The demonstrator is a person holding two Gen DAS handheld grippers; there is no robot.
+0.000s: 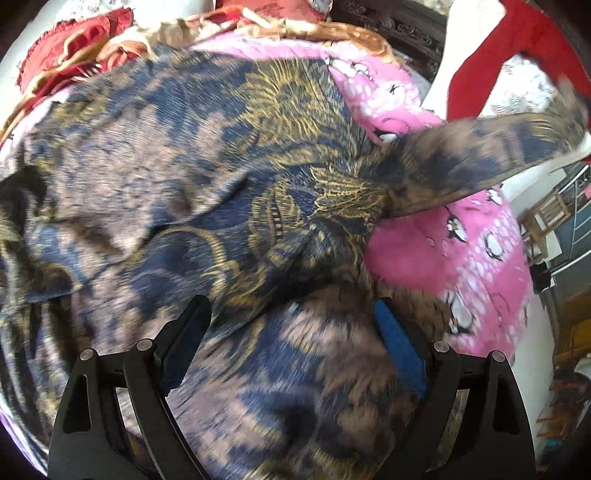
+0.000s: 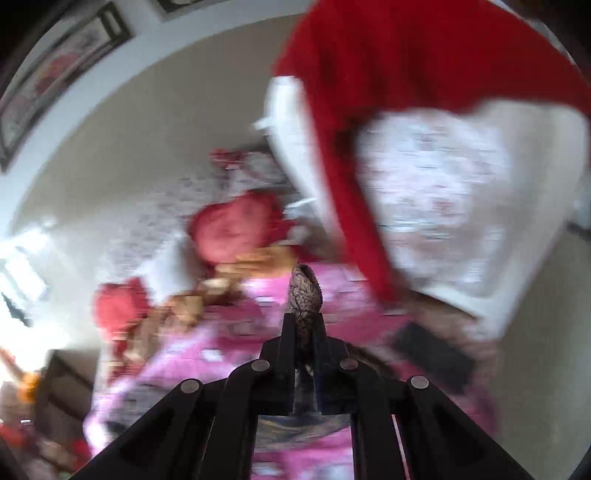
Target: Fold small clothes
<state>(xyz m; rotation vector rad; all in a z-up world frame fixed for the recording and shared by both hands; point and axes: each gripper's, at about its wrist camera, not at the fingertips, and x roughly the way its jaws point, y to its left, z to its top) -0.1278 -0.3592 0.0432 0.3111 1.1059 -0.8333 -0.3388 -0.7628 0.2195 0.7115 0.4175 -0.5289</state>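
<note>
A dark blue and gold patterned garment (image 1: 207, 192) lies spread over a pink blanket (image 1: 454, 266) on a bed. My left gripper (image 1: 291, 314) is open just above the garment's near part, its fingers (image 1: 399, 343) spread wide with cloth between them. One corner of the garment (image 1: 491, 155) is lifted up and to the right. My right gripper (image 2: 303, 325) is shut on that patterned corner (image 2: 304, 291), which sticks out past the fingertips. The right wrist view is blurred.
Red and gold bedding (image 1: 85, 48) is bunched at the bed's far side. A person in red and white clothing (image 2: 424, 155) stands close on the right. Red cushions (image 2: 236, 229) lie beyond the pink blanket (image 2: 229, 354). A dark carved headboard (image 1: 402, 26) is behind.
</note>
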